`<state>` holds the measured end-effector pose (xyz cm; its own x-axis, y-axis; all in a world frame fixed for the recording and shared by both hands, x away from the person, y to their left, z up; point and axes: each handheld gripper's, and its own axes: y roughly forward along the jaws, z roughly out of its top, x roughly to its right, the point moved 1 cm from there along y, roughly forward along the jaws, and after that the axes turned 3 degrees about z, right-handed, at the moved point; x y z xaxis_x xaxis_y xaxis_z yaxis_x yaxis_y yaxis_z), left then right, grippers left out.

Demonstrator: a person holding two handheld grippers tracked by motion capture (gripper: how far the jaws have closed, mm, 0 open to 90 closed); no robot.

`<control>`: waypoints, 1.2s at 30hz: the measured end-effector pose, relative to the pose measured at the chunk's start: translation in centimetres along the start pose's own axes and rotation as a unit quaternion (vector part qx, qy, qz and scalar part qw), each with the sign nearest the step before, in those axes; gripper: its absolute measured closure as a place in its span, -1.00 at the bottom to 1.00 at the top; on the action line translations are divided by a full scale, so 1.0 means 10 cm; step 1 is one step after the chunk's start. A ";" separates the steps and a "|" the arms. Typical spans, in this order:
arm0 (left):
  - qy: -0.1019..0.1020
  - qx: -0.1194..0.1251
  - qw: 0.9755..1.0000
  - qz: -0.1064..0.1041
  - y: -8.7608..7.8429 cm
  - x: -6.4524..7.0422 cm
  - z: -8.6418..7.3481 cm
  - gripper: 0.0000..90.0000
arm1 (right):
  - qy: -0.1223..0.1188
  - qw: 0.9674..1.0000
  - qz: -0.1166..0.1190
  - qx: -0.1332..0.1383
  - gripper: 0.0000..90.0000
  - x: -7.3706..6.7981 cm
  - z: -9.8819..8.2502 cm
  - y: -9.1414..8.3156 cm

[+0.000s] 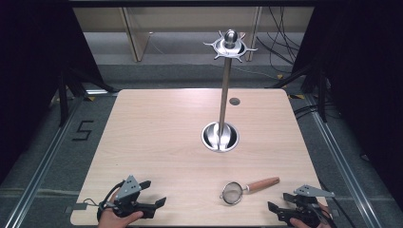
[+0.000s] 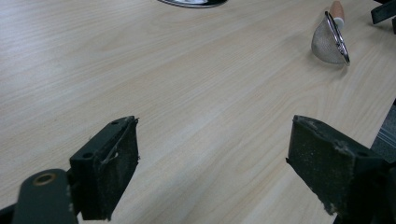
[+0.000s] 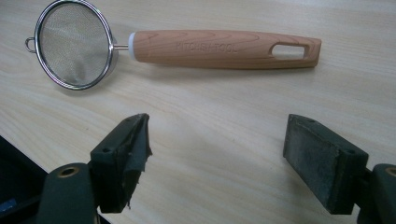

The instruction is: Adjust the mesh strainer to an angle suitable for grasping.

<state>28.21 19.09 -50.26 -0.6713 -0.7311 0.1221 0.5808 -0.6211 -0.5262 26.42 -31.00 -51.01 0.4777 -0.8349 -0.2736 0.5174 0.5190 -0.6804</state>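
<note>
A: Down at the near right corner, the right gripper (image 1: 280,208) sits low over the tabletop (image 1: 157,142), jaws spread wide, nothing between them.

B: And just ahead of it lies the strainer (image 3: 74,49), mesh bowl one way, wooden handle (image 3: 224,49) the other, flat on the wood.

A: Looks light and stiff to me. The handle's the place to take it; the mesh would likely dent.

B: Over at the near left, the left gripper (image 1: 154,208) is wide open too, empty, hand (image 1: 116,219) under it, well apart from the strainer.

A: Behind them, a tall metal stand (image 1: 224,95) rises from a round base, hooks at the top.
</note>
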 end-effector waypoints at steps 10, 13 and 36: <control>-0.004 0.004 1.000 0.001 0.01 0.01 0.00 -0.65 | 0.010 1.000 0.008 -0.009 -0.46 -0.03 0.01 0.01; 0.019 -0.005 1.000 0.005 0.00 -0.03 0.00 -0.65 | 0.005 1.000 0.007 -0.007 -0.45 -0.02 0.01 0.02; 0.000 -0.005 1.000 0.001 0.01 -0.01 0.00 -0.65 | 0.073 0.996 0.037 -0.019 -0.38 -0.02 0.23 0.23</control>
<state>28.27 19.10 -50.32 -0.6697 -0.7328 0.1205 0.5779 -0.6162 -0.5351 29.17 -29.25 -50.93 0.4043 -0.8136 -0.4178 0.4554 0.5753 -0.6795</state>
